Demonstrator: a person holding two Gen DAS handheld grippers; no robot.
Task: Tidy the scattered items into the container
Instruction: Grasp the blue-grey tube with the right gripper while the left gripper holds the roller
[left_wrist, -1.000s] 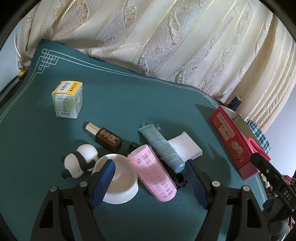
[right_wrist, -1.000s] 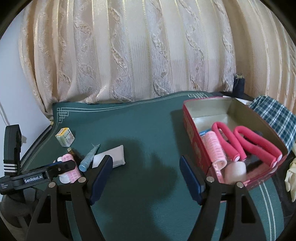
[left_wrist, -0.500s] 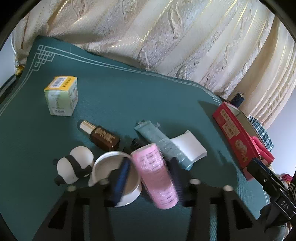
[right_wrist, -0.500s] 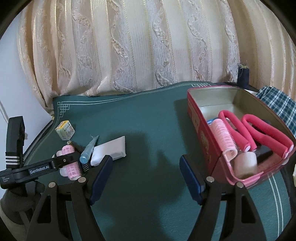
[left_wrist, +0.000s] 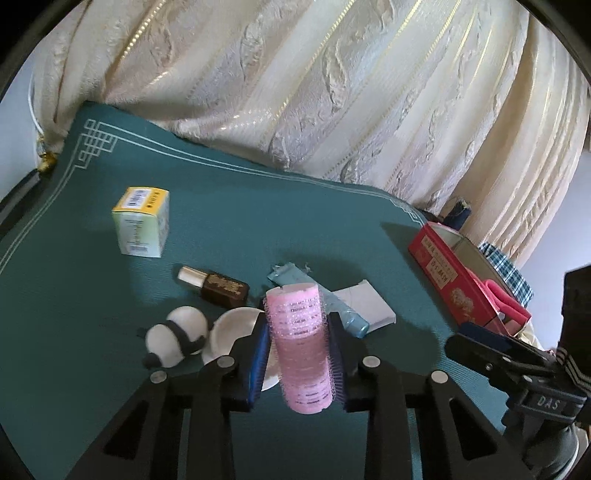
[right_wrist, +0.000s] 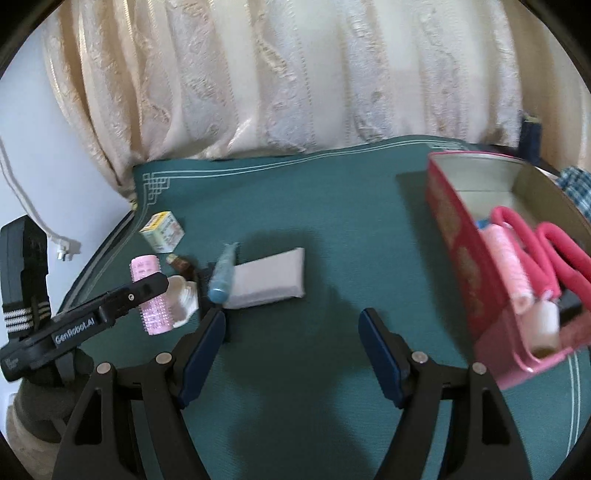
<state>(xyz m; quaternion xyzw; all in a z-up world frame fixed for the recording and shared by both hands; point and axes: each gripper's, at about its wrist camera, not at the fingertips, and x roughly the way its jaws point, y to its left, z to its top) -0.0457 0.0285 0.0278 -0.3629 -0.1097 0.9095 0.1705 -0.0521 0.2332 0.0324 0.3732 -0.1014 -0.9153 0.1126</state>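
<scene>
We have the left tongs (left_wrist: 298, 341) clamped on the pink hair roller (left_wrist: 301, 347), the blue pads pressing its two sides; the jaws have just been closing onto it. The roller runs lengthwise between the fingers, its far end above the white dish (left_wrist: 236, 326) on the green counter (left_wrist: 258, 221). Just beside the dish lie the panda toy (left_wrist: 173, 338) and the brown bottle (left_wrist: 218, 286) with its pale cap. Behind the roller are the blue tube (left_wrist: 332, 302) and, under it, the flat white packet (left_wrist: 365, 302). The yellow-topped carton (left_wrist: 142, 221) stands well apart, toward the curtain (left_wrist: 332, 92).

Our right tongs (right_wrist: 291, 349) stand wide open with nothing between them, over bare green cloth. The red tin (right_wrist: 454, 236) sits to their right, lid off, holding a second pink roller (right_wrist: 506, 262), looped pink foam curlers (right_wrist: 554, 251) and a small white cylinder (right_wrist: 545, 325). The tin is well apart from the roller we grip.
</scene>
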